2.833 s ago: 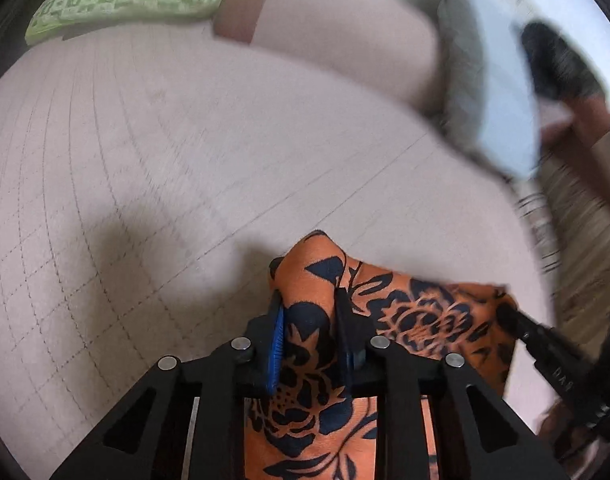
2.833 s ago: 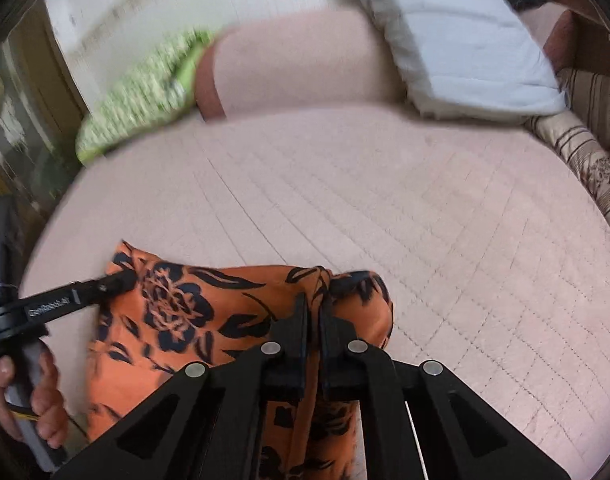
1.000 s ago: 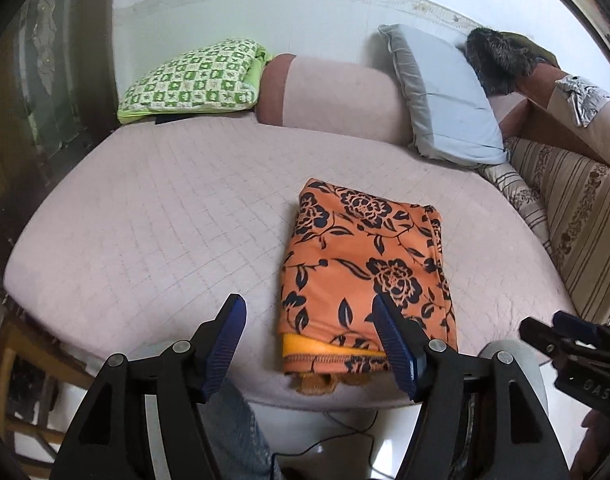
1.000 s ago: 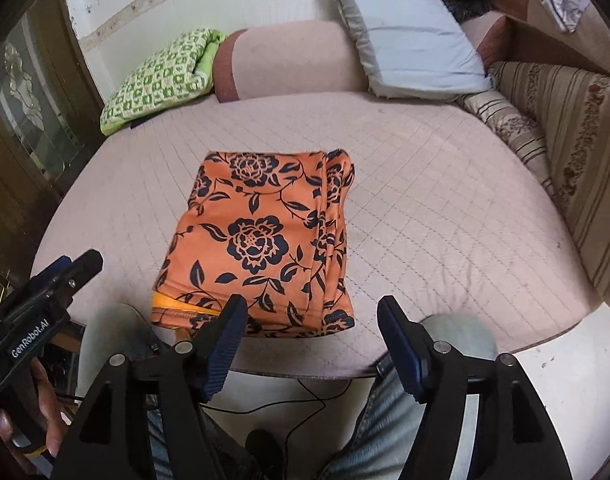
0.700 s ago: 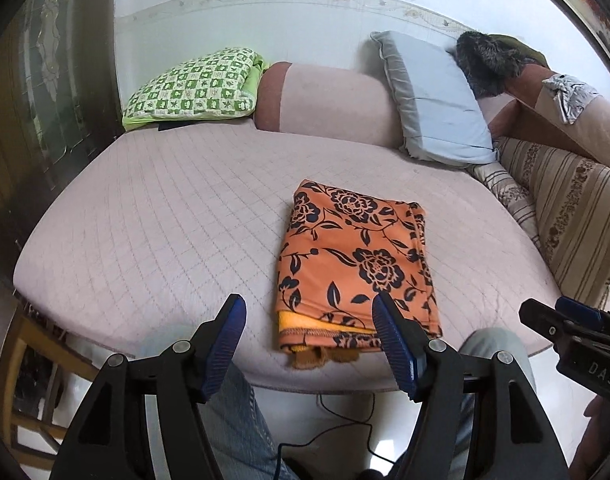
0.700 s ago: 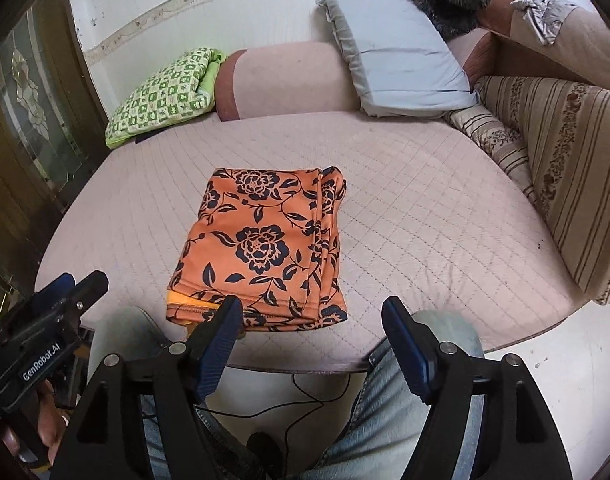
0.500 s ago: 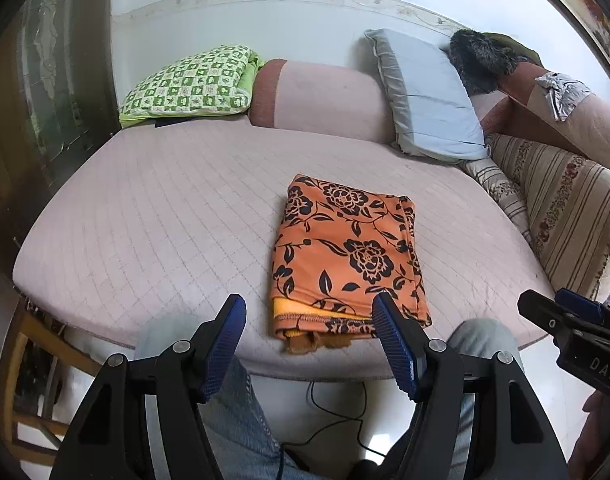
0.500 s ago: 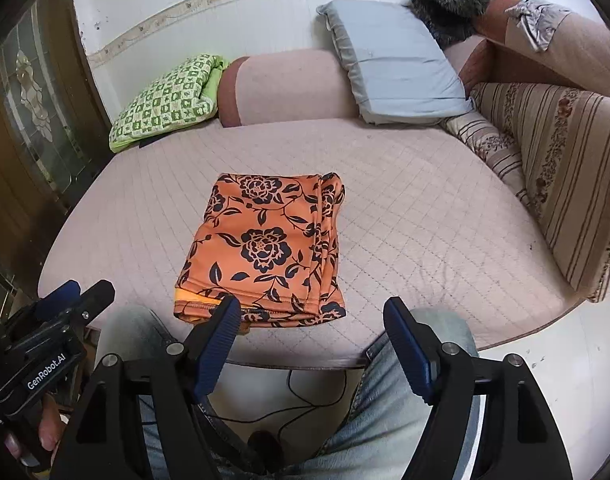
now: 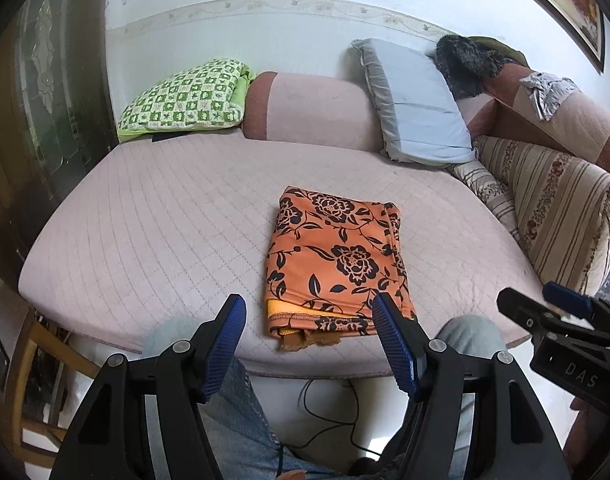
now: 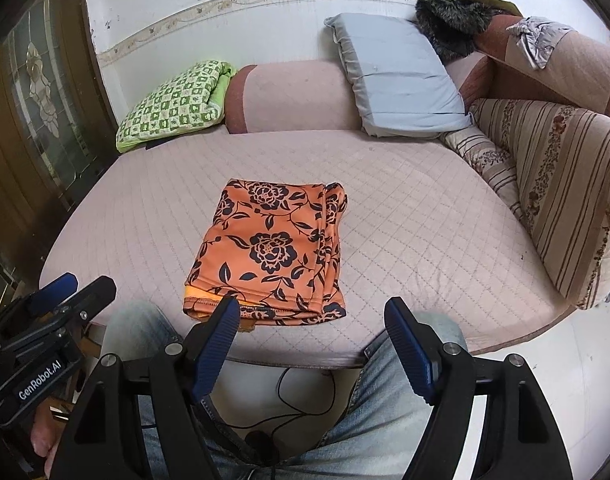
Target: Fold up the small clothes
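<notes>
An orange garment with black flowers (image 9: 333, 260) lies folded into a rectangle near the front edge of the pink quilted bed (image 9: 165, 216); it also shows in the right wrist view (image 10: 273, 248). My left gripper (image 9: 309, 312) is open and empty, held back from the bed above the person's knees. My right gripper (image 10: 311, 312) is open and empty, also held off the bed's front edge. Each gripper shows at the side of the other's view: the right gripper in the left wrist view (image 9: 561, 312) and the left gripper in the right wrist view (image 10: 61, 304).
A green checked pillow (image 9: 185, 100), a pink bolster (image 9: 313, 110) and a blue pillow (image 9: 417, 104) line the back of the bed. A striped sofa arm (image 9: 561, 208) stands at the right. The person's jeans-clad knees (image 10: 385, 412) and a black cable (image 10: 301, 392) are below the bed edge.
Both grippers let go of the folded garment, opened and drew back from the bed. Over the last second they kept pulling away and rising slightly; the garment lies still.
</notes>
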